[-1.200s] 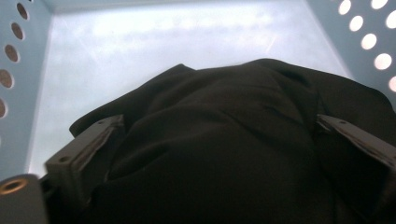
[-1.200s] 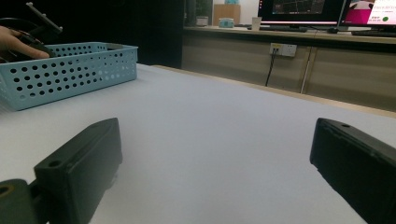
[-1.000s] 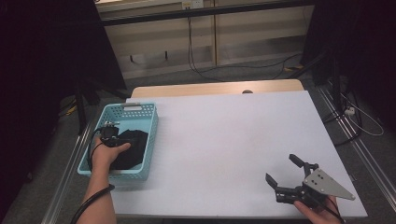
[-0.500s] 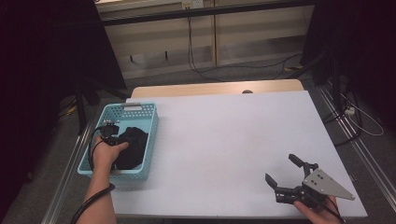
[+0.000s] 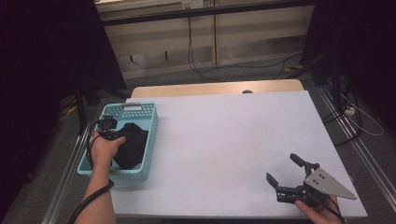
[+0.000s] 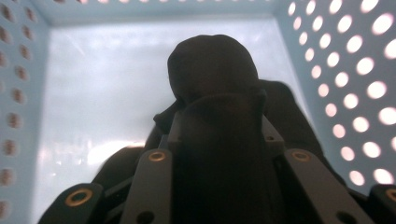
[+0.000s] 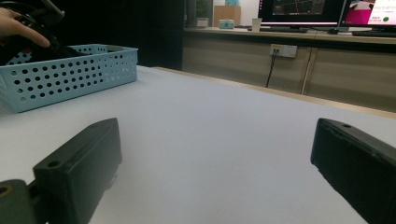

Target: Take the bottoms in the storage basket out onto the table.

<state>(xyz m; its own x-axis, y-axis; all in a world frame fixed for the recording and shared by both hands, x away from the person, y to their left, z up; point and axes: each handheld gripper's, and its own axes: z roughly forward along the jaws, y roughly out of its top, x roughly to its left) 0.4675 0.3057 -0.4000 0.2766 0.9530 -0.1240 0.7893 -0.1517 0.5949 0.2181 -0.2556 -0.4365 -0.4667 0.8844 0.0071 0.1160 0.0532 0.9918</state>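
Left gripper (image 5: 111,133) sits down in the pale blue basket (image 5: 91,161) at the desk's (image 5: 233,140) nine o'clock; its jaws have just been closing and now pinch a bunched black cloth (image 6: 212,70). Right gripper (image 5: 287,179), at five o'clock, jaws spread wide, grasping nothing.

Both forearms are bare, no sleeves. The right hand-held gripper (image 5: 286,174) is black, with a grey three-cornered plate (small dark screws). The left hand-held gripper (image 5: 108,131) trails a black cable.
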